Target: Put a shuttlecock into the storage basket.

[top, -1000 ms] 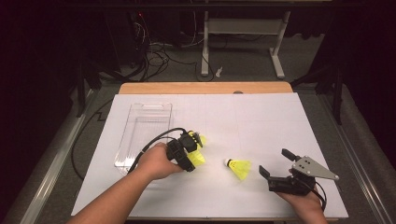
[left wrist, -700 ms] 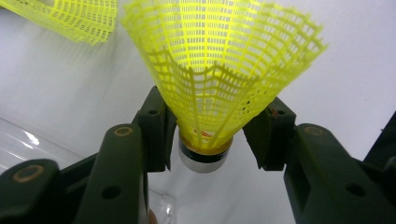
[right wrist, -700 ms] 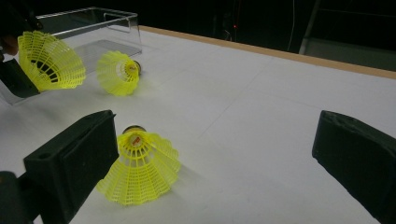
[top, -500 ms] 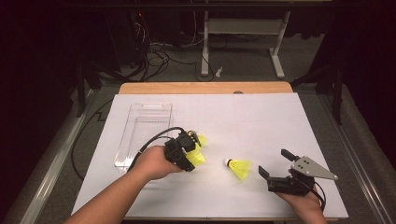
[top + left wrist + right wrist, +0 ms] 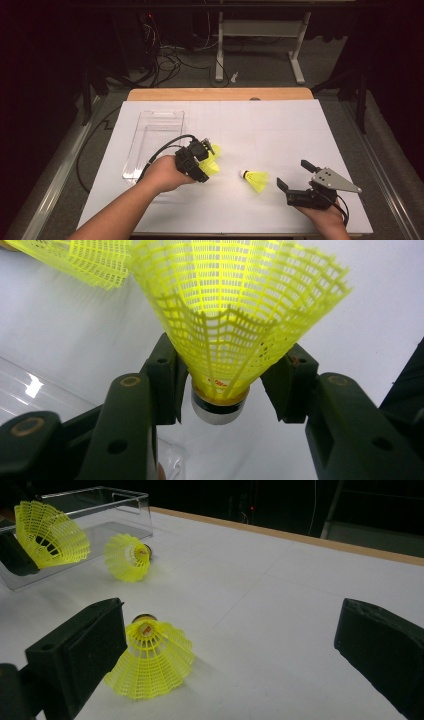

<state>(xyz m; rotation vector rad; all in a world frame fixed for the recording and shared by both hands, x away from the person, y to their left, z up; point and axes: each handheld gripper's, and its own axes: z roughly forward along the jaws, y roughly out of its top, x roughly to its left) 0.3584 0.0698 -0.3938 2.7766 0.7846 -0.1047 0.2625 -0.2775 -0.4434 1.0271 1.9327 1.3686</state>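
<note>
My left gripper [image 5: 205,166] is shut on a yellow mesh shuttlecock [image 5: 235,315], its pads pinching the skirt just above the white-banded cork. It holds the shuttlecock [image 5: 213,167] a little above the white table, beside the clear box. A second shuttlecock [image 5: 216,149] lies on its side just beyond it. A third shuttlecock [image 5: 256,180] lies between the two hands. My right gripper [image 5: 294,174] rests near the table's front right, open, with wide jaws. The third shuttlecock [image 5: 150,660] lies close to its left jaw, untouched.
A clear plastic box [image 5: 155,140] stands on the left part of the white table sheet [image 5: 280,125], right behind my left hand. A wooden edge [image 5: 220,94] bounds the far side. Cables and a desk frame lie on the dark floor beyond.
</note>
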